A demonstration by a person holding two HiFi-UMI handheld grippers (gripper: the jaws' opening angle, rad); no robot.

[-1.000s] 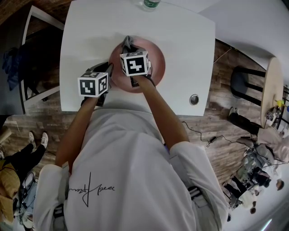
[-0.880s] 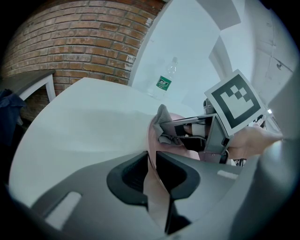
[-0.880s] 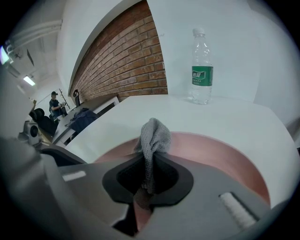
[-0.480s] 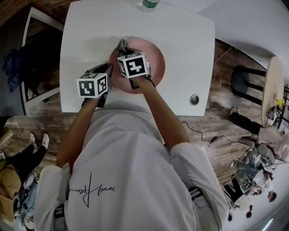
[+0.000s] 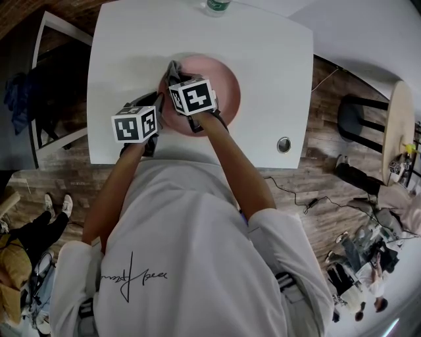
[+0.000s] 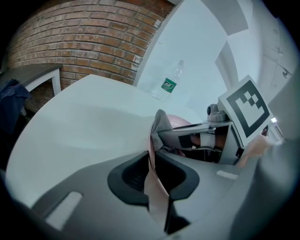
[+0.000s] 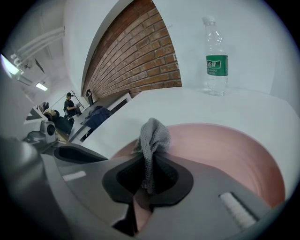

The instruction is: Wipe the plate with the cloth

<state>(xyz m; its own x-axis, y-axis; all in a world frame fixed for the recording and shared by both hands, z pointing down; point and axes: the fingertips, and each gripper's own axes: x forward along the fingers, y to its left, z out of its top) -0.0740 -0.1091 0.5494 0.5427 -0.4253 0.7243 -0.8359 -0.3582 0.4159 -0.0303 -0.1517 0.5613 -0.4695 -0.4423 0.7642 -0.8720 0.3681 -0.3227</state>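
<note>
White bench (image 5: pixel 263 72) over a wood-plank floor (image 5: pixel 316 197), seen from the head. On the bench, a pink plate (image 5: pixel 223 89). Beyond the plate, at the far edge, a clear bottle (image 5: pixel 219 5) with a green label. At the plate's left rim, the left gripper (image 5: pixel 159 104), slanting downward. Over the plate's left half, the right gripper (image 5: pixel 176 77), with a grey cloth (image 5: pixel 173 68) bunched at its tip by the plate's far-left rim.

From the left gripper view: jaws closing, with the plate's rim running edge-on through the narrow gap, filling it and caught on both sides. Just past that rim, the cloth standing up in a peak, held by the right gripper reaching in over the plate. Behind the plate, the bottle upright, and further back a brick wall (image 6: pixel 84 42).

From the right gripper view: jaws pressed together on a fold of the cloth, with knitted fabric hanging between them and the rest bulging above the tips. Cloth set over the plate's left edge, with the pink bowl of the plate spreading away to the right. Bottle well behind the plate, standing apart from it.
</note>
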